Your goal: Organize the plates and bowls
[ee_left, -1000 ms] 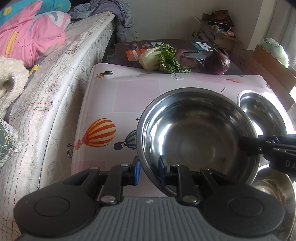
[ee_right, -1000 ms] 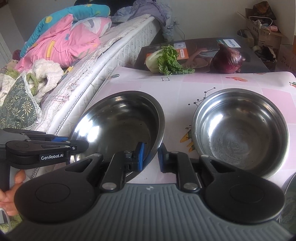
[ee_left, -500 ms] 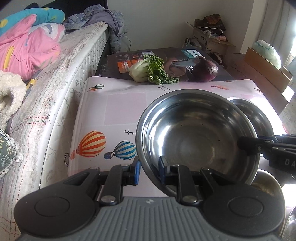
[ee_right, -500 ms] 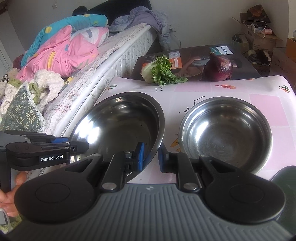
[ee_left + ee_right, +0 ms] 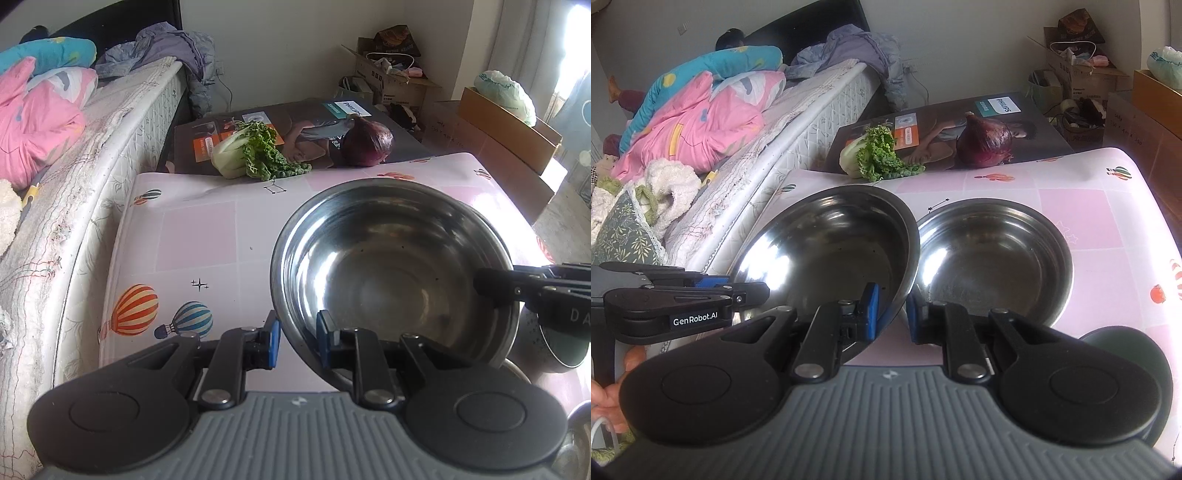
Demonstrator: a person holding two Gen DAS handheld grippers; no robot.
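Above the table's (image 5: pixel 1089 206) middle, we carry the steel bowl (image 5: pixel 391 273), left gripper (image 5: pixel 295 341) and right gripper (image 5: pixel 892 314) both clamped on its rim, and next must nest it squarely into the second steel bowl (image 5: pixel 997 254).

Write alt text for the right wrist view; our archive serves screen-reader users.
Both grippers pinch the rim of a large steel bowl held above a pink patterned tablecloth: the right gripper at its near edge, the left gripper at its left. A second steel bowl sits just right; greens and a red onion lie behind.
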